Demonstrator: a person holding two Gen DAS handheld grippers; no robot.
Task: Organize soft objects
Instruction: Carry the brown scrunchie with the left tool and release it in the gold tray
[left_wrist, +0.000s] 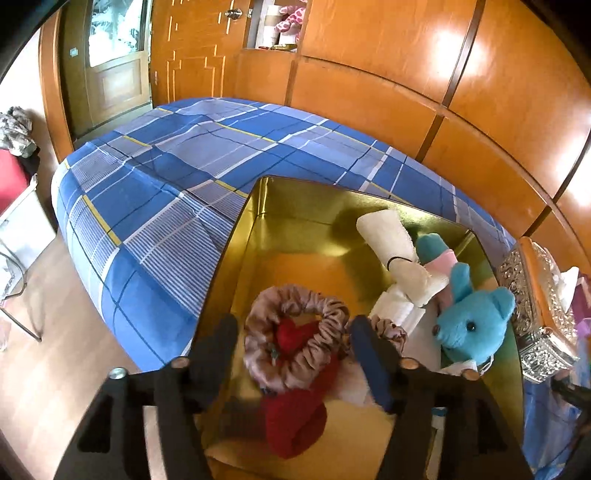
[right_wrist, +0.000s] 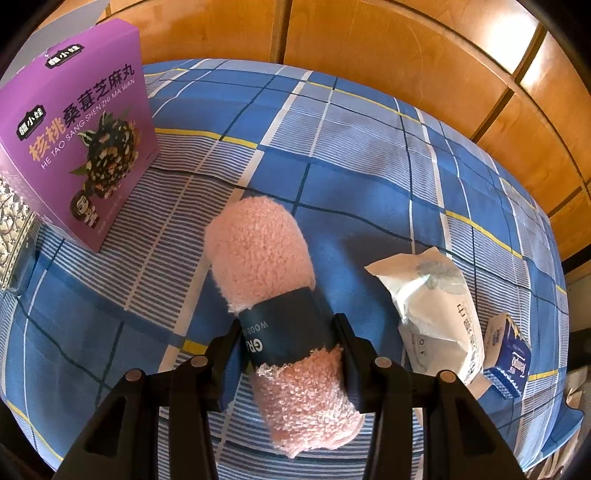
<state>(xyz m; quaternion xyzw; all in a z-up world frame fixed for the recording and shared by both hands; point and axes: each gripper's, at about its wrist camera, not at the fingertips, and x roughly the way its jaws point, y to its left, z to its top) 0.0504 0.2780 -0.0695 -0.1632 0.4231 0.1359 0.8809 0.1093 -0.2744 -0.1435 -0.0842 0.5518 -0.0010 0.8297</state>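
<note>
In the left wrist view a gold tin box (left_wrist: 295, 206) sits on the blue plaid bed. It holds a pink satin scrunchie (left_wrist: 291, 332) lying on a red cloth (left_wrist: 295, 417), a rolled cream towel (left_wrist: 395, 243) and a blue teddy bear (left_wrist: 469, 321). My left gripper (left_wrist: 291, 354) is open above the scrunchie, one finger on each side, not touching it. In the right wrist view my right gripper (right_wrist: 288, 339) is shut on a rolled pink fluffy towel (right_wrist: 258, 251) with a dark paper band, held above the bed.
A purple snack box (right_wrist: 77, 129) stands at the left on the bed (right_wrist: 369, 147). A white tissue pack (right_wrist: 436, 306) and a small blue tissue packet (right_wrist: 509, 365) lie at the right. A silver ornate box (left_wrist: 535, 314) stands beside the tin. Wooden wardrobes stand behind.
</note>
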